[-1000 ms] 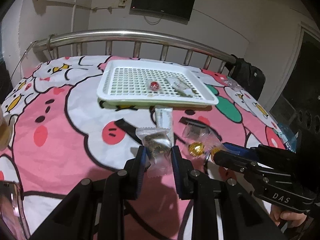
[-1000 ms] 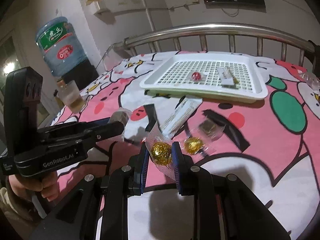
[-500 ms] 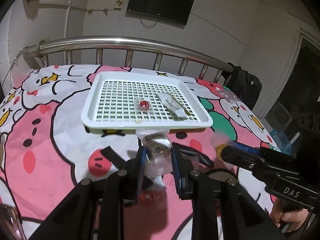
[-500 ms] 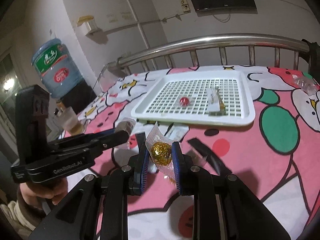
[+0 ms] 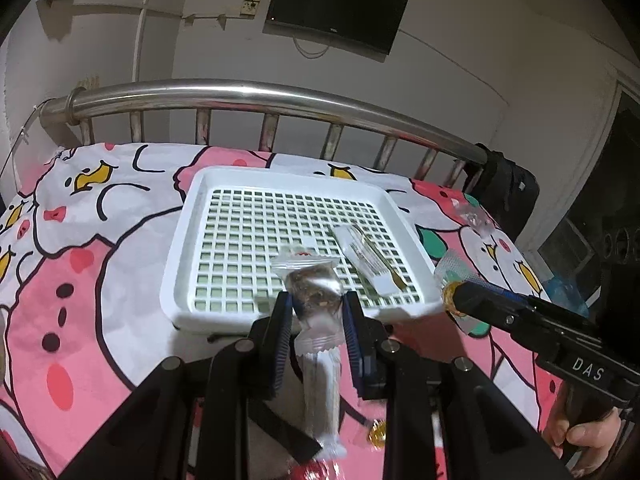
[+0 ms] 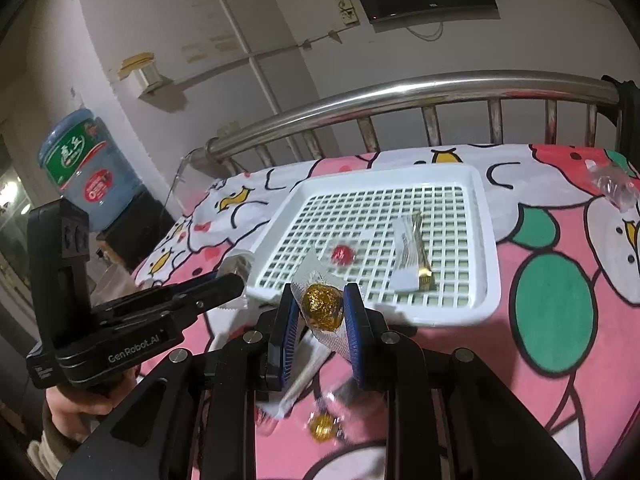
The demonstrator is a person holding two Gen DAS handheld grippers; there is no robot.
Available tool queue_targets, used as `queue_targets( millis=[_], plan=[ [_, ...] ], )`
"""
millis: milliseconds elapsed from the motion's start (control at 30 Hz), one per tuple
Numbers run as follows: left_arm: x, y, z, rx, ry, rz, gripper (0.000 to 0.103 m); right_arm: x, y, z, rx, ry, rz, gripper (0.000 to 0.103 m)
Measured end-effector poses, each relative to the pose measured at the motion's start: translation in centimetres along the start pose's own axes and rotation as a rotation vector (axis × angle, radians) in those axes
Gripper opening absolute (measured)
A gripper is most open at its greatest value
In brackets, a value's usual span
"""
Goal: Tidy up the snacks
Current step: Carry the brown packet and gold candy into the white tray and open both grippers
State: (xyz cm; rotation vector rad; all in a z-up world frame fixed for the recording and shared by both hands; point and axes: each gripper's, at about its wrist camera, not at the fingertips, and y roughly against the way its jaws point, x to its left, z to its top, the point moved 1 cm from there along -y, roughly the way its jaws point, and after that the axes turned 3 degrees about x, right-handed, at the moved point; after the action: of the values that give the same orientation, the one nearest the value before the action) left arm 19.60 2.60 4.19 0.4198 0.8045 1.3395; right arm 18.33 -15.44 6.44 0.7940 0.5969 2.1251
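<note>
We carry snacks to tray (image 5: 188, 216): left gripper (image 5: 316, 312) clamps cookie packet (image 5: 314, 294), right gripper (image 6: 322, 312) clamps gold candy (image 6: 322, 306). Next: over tray, release.

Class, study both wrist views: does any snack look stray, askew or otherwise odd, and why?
Yes. A clear-wrapped candy lies alone on the bedsheet beyond the white tray, far from the other snacks. Another gold foil candy sits on the sheet below the right gripper. Nothing looks spilled or damaged.
</note>
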Motion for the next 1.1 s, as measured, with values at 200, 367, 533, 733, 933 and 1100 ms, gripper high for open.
queue_targets(
  millis=[200,367,533,733,933,1100],
  plan=[
    [0.9,-2.1,1.9,0.026,0.026,0.014,0.028,-0.7,-3.0,2.1,0.042,-0.027,-0.017,0.022],
    [1.6,-4.2,3.2,0.057,0.034,0.031,0.028,-1.1,-5.9,3.8,0.087,-0.035,-0.046,0.022],
    [2.6,-6.7,3.6,0.101,0.048,0.056,0.028,-1.8,-8.9,4.5,0.137,-0.037,-0.098,0.022],
    [3.9,-9.2,3.2,0.154,0.069,0.078,0.028,-2.8,-12.2,4.0,0.206,-0.044,-0.157,0.022],
    [3.9,-11.0,2.9,0.188,0.062,0.092,0.028,-3.1,-13.7,3.6,0.233,-0.009,-0.213,0.022],
    [4.1,-11.9,3.0,0.193,0.05,0.134,0.028,-2.9,-14.5,3.5,0.241,0.03,-0.261,0.022]
  ],
)
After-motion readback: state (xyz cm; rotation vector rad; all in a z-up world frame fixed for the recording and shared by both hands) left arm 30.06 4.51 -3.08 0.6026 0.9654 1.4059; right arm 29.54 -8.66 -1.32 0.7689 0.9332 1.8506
